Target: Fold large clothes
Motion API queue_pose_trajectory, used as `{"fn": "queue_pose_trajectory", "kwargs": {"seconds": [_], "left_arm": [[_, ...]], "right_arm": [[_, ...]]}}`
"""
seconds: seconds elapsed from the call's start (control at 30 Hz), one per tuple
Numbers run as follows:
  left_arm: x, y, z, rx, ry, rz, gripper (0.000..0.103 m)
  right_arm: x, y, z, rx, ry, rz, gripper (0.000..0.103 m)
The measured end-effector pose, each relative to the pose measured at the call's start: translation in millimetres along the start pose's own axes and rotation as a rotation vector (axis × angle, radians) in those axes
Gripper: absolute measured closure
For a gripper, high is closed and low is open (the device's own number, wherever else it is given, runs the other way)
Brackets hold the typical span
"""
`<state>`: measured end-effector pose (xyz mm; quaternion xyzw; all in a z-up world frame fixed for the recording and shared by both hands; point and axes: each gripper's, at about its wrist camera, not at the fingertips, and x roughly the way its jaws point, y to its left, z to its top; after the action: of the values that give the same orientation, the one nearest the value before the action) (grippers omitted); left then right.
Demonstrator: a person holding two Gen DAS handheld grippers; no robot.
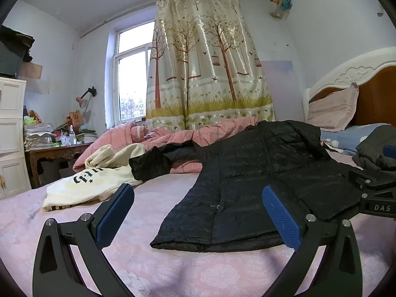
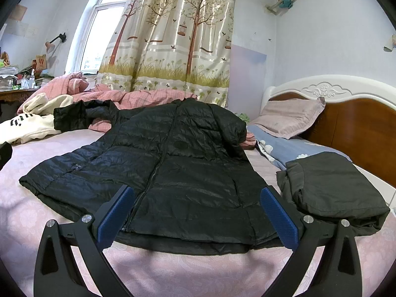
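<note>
A black quilted jacket [image 1: 259, 178] [image 2: 173, 158] lies spread flat, front up, on the pink bed sheet [image 1: 148, 259], hem toward me and one sleeve stretched to the far left. My left gripper [image 1: 198, 212] hovers open just short of the hem's left corner, nothing between its blue pads [image 1: 113, 212]. My right gripper [image 2: 195, 217] is open too, its fingers straddling the hem near the zipper without holding it. The right gripper's black body [image 1: 376, 193] shows at the right edge of the left wrist view.
A cream sweatshirt with black lettering [image 1: 89, 183] lies left of the jacket. A folded dark garment [image 2: 334, 188] sits right of it. Rumpled pink bedding [image 2: 138, 99], pillows [image 2: 292, 116] and a wooden headboard [image 2: 358, 128] lie beyond; a cluttered desk [image 1: 57, 148] stands left.
</note>
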<state>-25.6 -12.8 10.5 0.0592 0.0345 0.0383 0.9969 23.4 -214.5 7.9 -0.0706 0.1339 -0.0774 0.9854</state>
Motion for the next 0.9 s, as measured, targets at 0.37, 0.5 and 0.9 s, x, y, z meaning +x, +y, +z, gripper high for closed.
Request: {"fn": "queue_pose_trajectory", "kwargs": {"seconds": [0.37,0.5,0.9], "left_arm": [[0,2,-1,-0.011,-0.001,-0.007,0.000],[5,9,-3,-0.041,0.019,-0.009,0.000],[1,1,-4,0.007,0.023,-0.011,0.000]], "right_arm": [[0,0,1,0.001,0.000,0.000,0.000],[0,0,1,0.001,0.001,0.000,0.000],[1,-2,2,0.010,0.006,0.000,0.000]]}}
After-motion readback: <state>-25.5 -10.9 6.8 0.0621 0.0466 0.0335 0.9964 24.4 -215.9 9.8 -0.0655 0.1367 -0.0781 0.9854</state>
